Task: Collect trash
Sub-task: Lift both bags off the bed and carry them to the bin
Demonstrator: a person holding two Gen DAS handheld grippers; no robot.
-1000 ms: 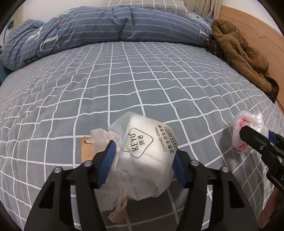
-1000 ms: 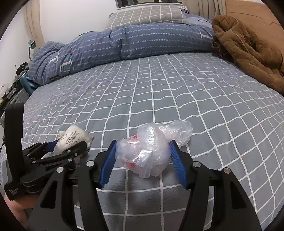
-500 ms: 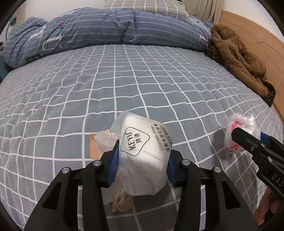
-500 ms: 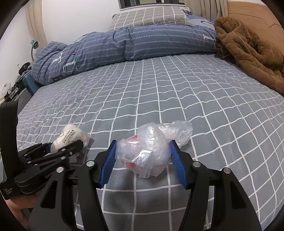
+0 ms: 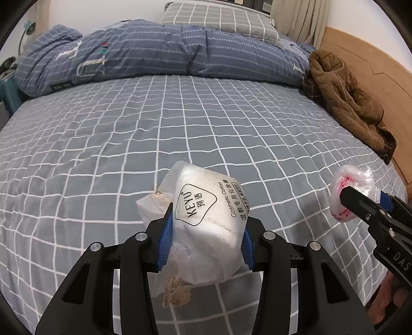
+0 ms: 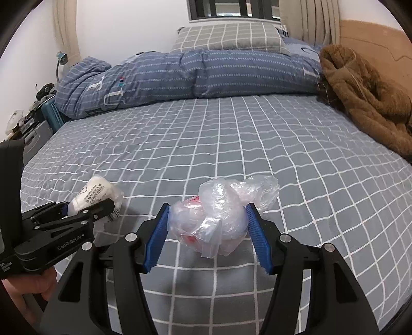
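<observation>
Above a bed [image 5: 180,128] dressed in a grey checked sheet, two hand-held grippers are each carrying a piece of trash clear of the covers. From the left wrist view, the left hand-held gripper [image 5: 206,232] is clamping its blue pads on a white cotton-pad pouch [image 5: 206,221], having just been closing further on it; a frayed rope drawstring [image 5: 176,293] is dangling beneath the pouch, a detail the other view is not showing. Black print on the pouch is reading "KEYU" inside a rounded triangle, with "Cosmetic Cotton" and Chinese characters beside it. From the right wrist view, the right hand-held gripper [image 6: 206,226] is squeezing a crumpled clear plastic bag [image 6: 221,211] with red print that is too creased to read; its loose tail is billowing up and to the right. Only this view is showing the lettering "GenRobot.AI" on the left gripper's side, a hand [image 6: 33,291] wrapping its handle, and cluttered bedside storage [image 6: 33,121] at the far left. Both views are taking in a rolled blue striped duvet [image 5: 154,51], a grey checked pillow [image 6: 229,36], a brown fleece garment [image 5: 345,98] slumping against the wooden headboard [image 5: 373,67], and pale curtains [image 6: 316,20].
</observation>
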